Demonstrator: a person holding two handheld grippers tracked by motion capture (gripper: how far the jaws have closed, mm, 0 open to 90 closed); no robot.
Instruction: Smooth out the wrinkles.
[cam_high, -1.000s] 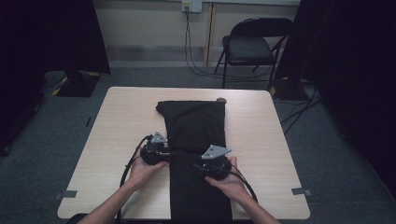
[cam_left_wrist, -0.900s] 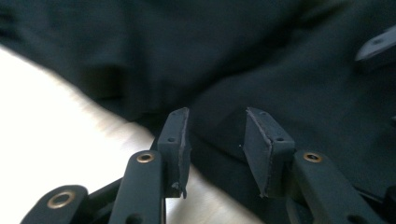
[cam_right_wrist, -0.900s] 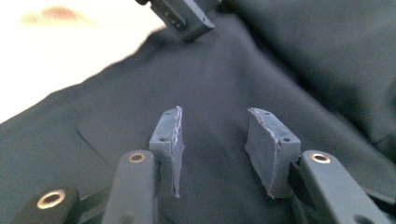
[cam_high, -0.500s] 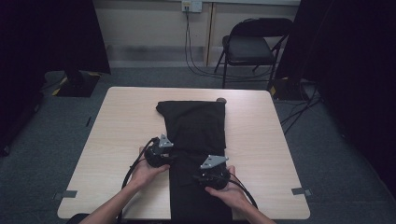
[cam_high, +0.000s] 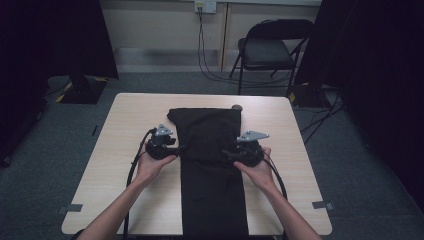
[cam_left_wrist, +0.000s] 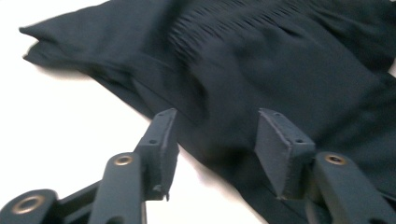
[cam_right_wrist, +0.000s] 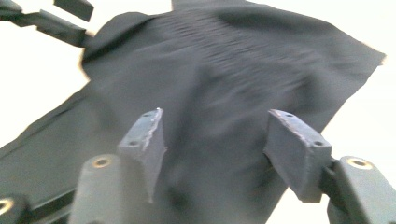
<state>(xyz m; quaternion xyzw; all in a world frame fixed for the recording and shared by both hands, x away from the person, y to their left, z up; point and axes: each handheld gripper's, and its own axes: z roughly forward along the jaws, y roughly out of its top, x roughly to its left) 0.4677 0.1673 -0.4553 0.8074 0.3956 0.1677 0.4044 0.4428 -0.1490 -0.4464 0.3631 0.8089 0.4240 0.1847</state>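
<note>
Jaws of my left gripper (cam_high: 176, 148) and right gripper (cam_high: 226, 150) just released the long black folded cloth garment (cam_high: 210, 165); more folding remains, I think.

Black folded garment (cam_high: 212, 165) lies on wooden table (cam_high: 120, 150).

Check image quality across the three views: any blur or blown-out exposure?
High view: dim but sharp, the black garment reads as a flat dark shape. Left gripper view: table blown out to white, cloth motion-blurred. Right gripper view: stronger blur on the gathered fabric, table washed out, open left gripper soft at top left.
</note>
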